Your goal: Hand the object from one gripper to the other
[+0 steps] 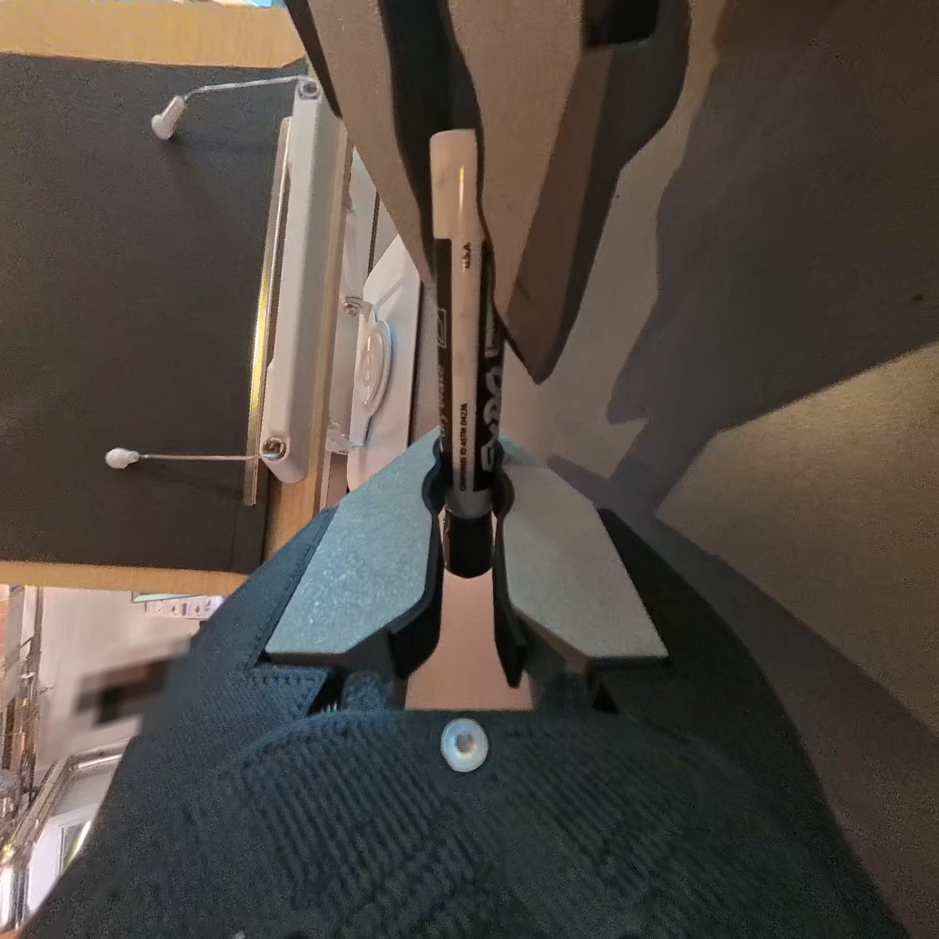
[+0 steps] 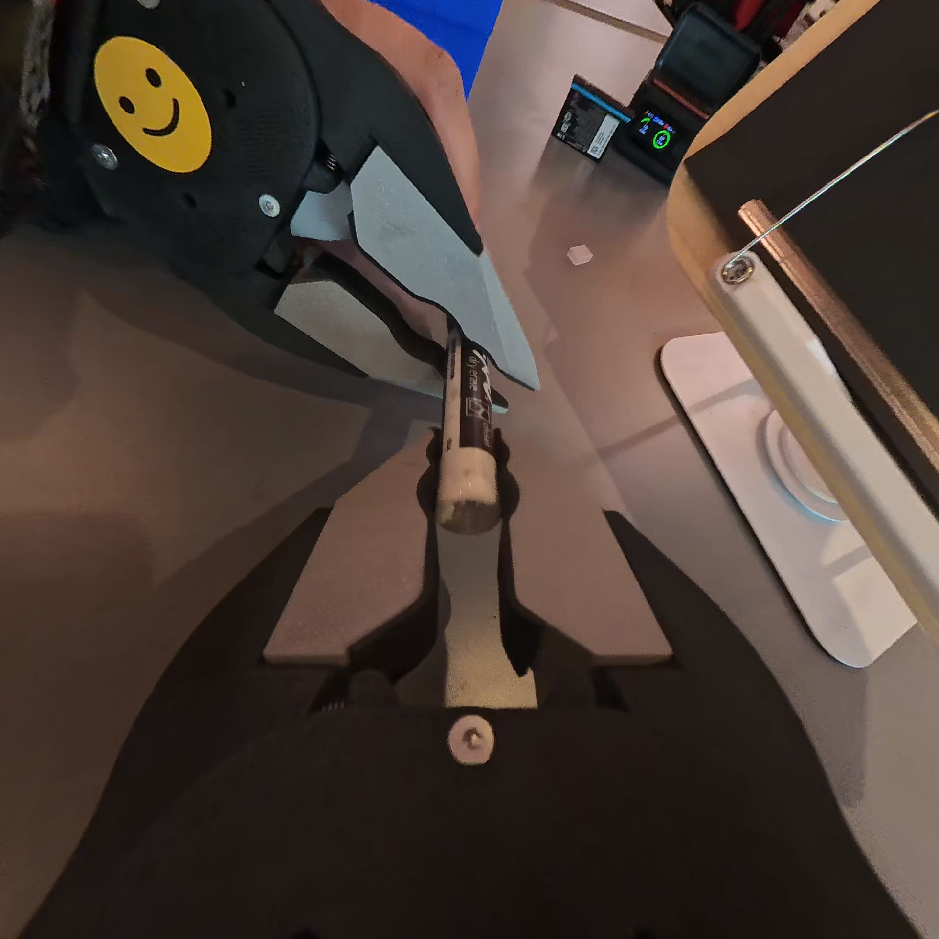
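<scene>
Left gripper [image 1: 470, 472] holds marker [image 1: 465, 325] (black-capped).

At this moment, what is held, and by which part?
A black-and-white dry-erase marker: left tongs grip near its black cap end, right tongs its white rear end.

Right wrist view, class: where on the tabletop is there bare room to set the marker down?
Bare tabletop lies left of the marker, and between it and the white base plate. Crowded at the far right, around the black devices.
</scene>
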Tool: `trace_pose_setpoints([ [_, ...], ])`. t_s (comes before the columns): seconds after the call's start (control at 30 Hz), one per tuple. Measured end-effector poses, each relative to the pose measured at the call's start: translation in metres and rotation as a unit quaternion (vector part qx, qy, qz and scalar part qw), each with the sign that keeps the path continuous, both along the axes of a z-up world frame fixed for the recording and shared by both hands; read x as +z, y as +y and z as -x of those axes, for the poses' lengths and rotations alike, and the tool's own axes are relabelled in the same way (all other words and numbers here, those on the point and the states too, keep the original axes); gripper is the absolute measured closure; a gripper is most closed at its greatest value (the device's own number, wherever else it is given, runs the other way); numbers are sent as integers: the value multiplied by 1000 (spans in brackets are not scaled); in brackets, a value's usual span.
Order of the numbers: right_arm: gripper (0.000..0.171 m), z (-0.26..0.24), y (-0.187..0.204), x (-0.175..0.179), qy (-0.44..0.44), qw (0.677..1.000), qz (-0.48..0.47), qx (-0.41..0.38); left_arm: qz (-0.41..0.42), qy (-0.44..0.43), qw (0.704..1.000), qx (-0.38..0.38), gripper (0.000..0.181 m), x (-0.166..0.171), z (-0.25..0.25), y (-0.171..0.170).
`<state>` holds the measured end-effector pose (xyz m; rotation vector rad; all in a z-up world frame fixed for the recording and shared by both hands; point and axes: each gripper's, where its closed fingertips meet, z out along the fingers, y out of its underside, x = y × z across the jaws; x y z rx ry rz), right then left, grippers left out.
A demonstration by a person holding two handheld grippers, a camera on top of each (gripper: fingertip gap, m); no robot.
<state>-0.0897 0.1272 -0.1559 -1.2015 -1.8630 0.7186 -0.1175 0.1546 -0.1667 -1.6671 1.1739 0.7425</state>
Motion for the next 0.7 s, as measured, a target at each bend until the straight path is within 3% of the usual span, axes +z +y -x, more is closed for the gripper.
trace_pose_setpoints([
  [0.7, 154, 1, 6, 0, 3, 1000, 8, -14, -27, -5, 1000, -10, 169, 11, -7, -1],
])
